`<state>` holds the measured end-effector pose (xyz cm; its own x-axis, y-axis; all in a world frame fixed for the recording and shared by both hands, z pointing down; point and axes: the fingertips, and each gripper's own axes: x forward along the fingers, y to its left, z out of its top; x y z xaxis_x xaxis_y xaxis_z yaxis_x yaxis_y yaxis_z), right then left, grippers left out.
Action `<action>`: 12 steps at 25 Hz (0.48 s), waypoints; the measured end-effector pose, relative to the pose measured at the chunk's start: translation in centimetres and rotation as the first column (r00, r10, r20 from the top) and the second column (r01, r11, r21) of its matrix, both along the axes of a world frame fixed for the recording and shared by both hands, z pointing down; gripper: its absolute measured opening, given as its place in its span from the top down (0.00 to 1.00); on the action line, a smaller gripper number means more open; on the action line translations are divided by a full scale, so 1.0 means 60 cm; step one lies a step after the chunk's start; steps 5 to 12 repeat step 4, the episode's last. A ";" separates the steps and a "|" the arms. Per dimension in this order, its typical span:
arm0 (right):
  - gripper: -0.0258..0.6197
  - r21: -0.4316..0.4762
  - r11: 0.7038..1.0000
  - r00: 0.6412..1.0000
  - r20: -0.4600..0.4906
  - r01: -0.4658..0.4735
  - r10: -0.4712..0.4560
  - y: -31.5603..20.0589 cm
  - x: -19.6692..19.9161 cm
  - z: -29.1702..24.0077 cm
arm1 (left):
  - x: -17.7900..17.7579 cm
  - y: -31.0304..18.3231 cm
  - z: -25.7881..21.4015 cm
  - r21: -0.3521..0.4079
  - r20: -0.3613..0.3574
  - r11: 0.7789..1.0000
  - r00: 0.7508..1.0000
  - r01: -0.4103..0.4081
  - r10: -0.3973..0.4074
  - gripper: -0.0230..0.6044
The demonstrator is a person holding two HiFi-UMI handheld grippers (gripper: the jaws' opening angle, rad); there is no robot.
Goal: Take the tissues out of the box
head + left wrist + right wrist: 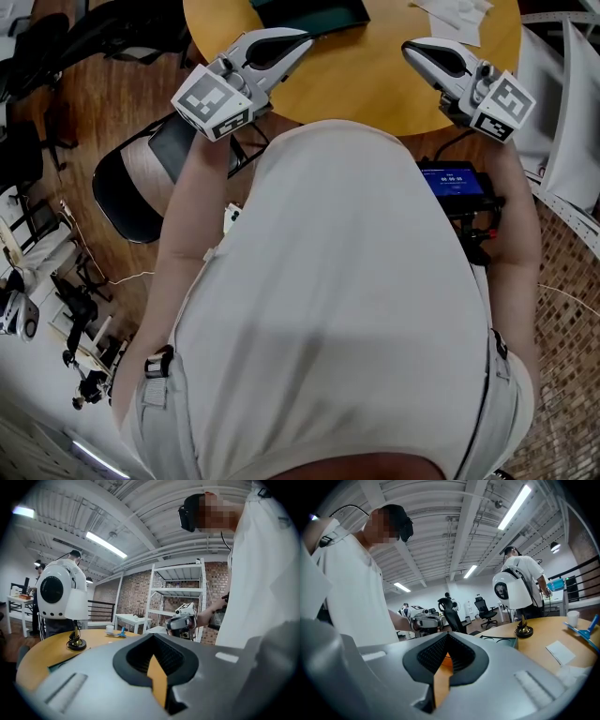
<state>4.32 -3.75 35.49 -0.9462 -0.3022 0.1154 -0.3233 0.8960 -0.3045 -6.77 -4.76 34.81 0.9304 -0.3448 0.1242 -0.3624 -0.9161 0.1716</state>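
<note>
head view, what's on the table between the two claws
Nothing: in the head view only bare round orange wooden tabletop separates the shut left claw and shut right claw. The dark teal box lies farther back.

Table (375,89) ahead of person. Box (309,11) on table, far side, centre. Tissues (455,17) on table, right of box, apart from it. Lamp (523,631) on table, near box. Chair (131,187) on floor, left of table. Left gripper (302,39) and right gripper (411,49) over near edge of table.
</note>
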 end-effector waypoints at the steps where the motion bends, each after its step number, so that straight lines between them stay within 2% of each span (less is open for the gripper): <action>1: 0.96 0.002 1.000 1.000 0.001 0.000 0.000 0.001 0.001 0.000 | 0.001 0.001 0.002 -0.001 0.001 1.000 1.000 -0.002 0.002 0.97; 12: 0.96 0.013 1.000 1.000 0.007 -0.001 0.001 -0.002 0.003 0.001 | 0.003 -0.001 0.001 0.008 0.015 1.000 1.000 -0.010 0.010 0.97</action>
